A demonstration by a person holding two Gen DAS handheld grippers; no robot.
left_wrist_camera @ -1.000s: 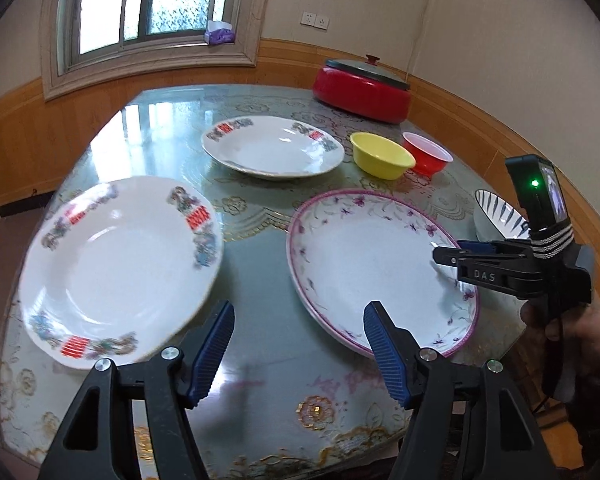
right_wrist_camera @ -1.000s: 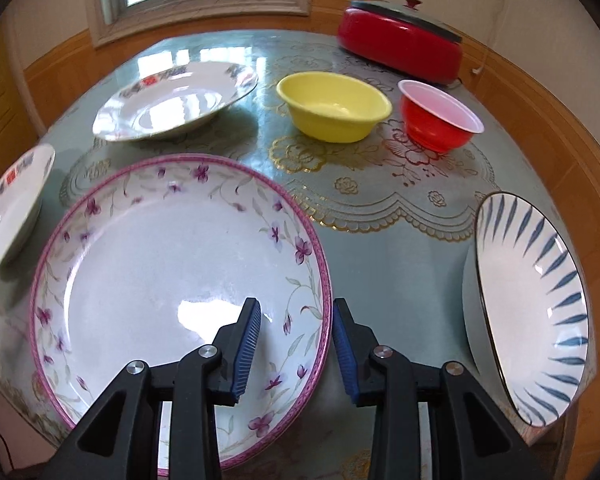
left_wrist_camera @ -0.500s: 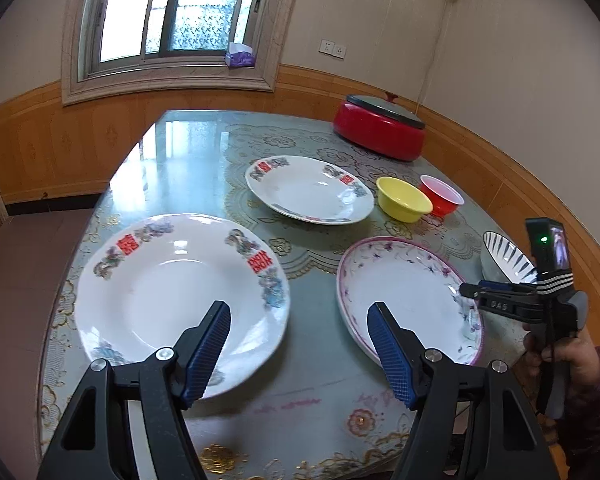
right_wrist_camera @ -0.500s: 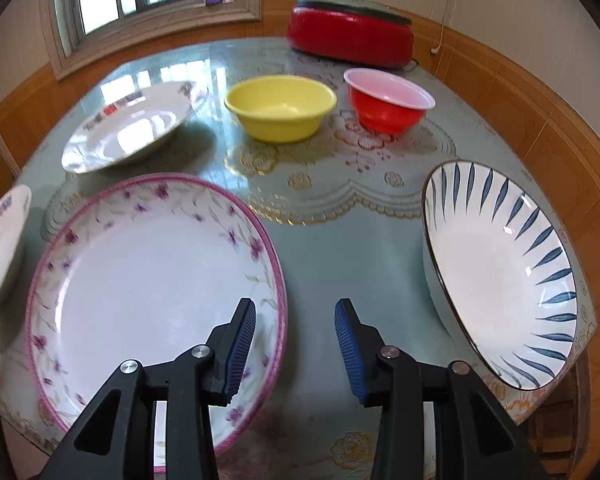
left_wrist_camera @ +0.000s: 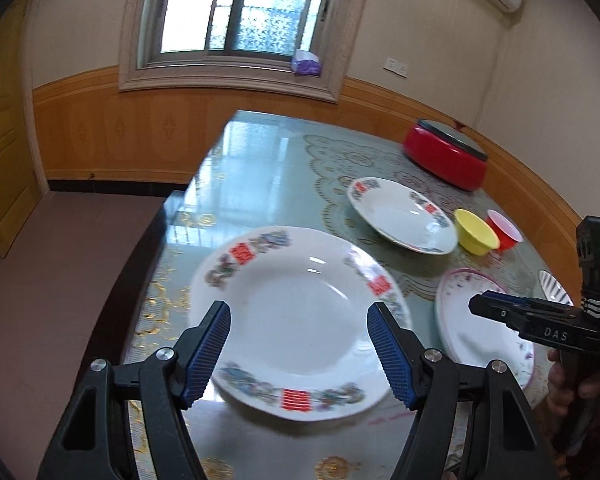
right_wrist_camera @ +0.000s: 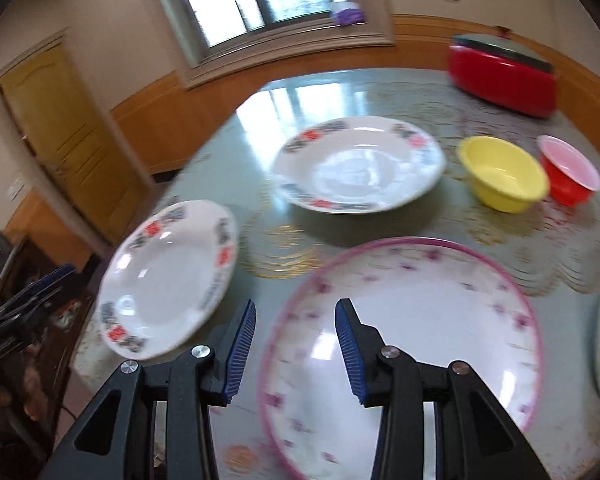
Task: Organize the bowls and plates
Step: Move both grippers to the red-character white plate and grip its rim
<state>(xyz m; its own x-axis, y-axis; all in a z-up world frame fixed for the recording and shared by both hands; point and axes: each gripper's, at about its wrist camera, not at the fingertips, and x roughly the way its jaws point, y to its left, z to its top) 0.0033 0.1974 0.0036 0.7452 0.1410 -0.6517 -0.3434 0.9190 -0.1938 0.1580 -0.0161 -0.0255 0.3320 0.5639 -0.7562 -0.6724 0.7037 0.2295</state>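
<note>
My left gripper (left_wrist_camera: 298,350) is open and empty above the near edge of a white plate with red and blue rim marks (left_wrist_camera: 300,320); this plate also shows in the right wrist view (right_wrist_camera: 168,284). A second plate of the same kind (left_wrist_camera: 400,214) (right_wrist_camera: 358,164) lies farther back. My right gripper (right_wrist_camera: 296,354) is open and empty over the left rim of a large pink-rimmed floral plate (right_wrist_camera: 412,344) (left_wrist_camera: 480,332). A yellow bowl (right_wrist_camera: 500,178) (left_wrist_camera: 476,232) and a red bowl (right_wrist_camera: 568,176) (left_wrist_camera: 504,234) stand at the right.
A red cooker with a dark lid (left_wrist_camera: 446,158) (right_wrist_camera: 502,74) stands at the back right of the glass-topped table (left_wrist_camera: 260,160). A blue-striped bowl's edge (left_wrist_camera: 554,290) shows behind the right gripper's body. The table's left edge drops to the floor.
Both views have swung left. The left gripper now centres on the near white plate. The right gripper has shifted from between the floral plate and the striped bowl to the floral plate's left rim.
</note>
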